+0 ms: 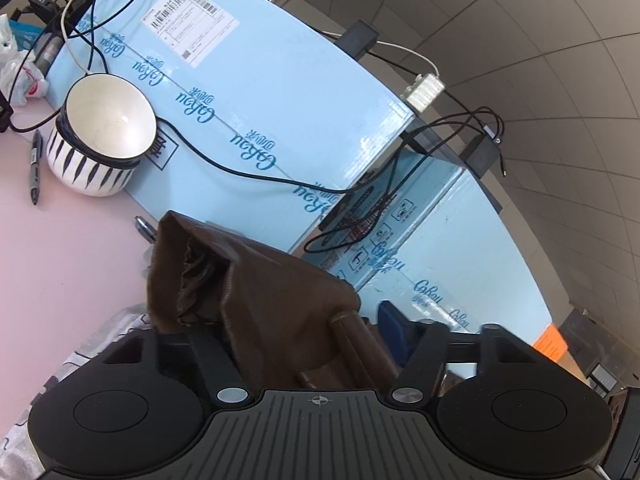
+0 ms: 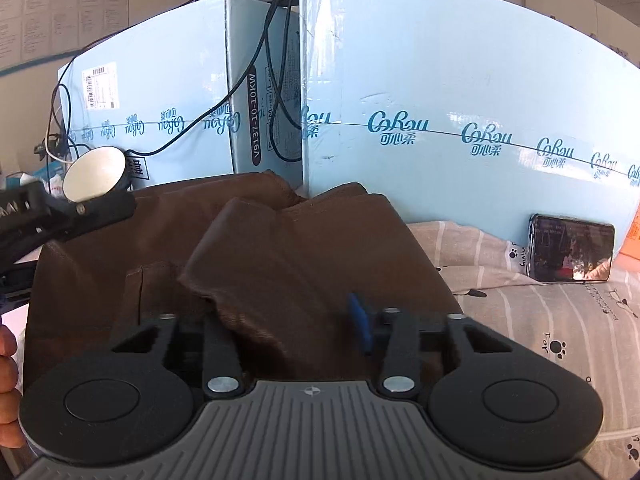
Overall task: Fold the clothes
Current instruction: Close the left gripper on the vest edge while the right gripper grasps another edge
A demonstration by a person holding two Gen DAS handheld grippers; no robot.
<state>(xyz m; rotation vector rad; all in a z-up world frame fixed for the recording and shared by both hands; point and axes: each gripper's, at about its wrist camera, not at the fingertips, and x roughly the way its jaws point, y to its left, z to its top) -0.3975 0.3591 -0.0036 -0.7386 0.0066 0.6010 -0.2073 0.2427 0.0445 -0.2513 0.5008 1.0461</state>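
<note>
A brown garment (image 2: 280, 248) lies in loose folds on a striped, paw-print sheet (image 2: 560, 312). In the left wrist view a bunched fold of the brown garment (image 1: 256, 292) stands up between my left gripper's (image 1: 304, 340) jaws, which are shut on it. My right gripper (image 2: 296, 332) has a fold of the garment lying between its jaws; a blue finger pad (image 2: 360, 324) shows at the right, and the fingertips are hidden by cloth. The left gripper also shows at the left edge of the right wrist view (image 2: 60, 216).
Light blue cartons (image 2: 460, 100) wall off the back, with black cables (image 1: 240, 168) draped over them. A white bowl with black stripes (image 1: 100, 136) and a pen (image 1: 35, 168) sit on the pink surface. A phone (image 2: 570, 248) leans against the right carton.
</note>
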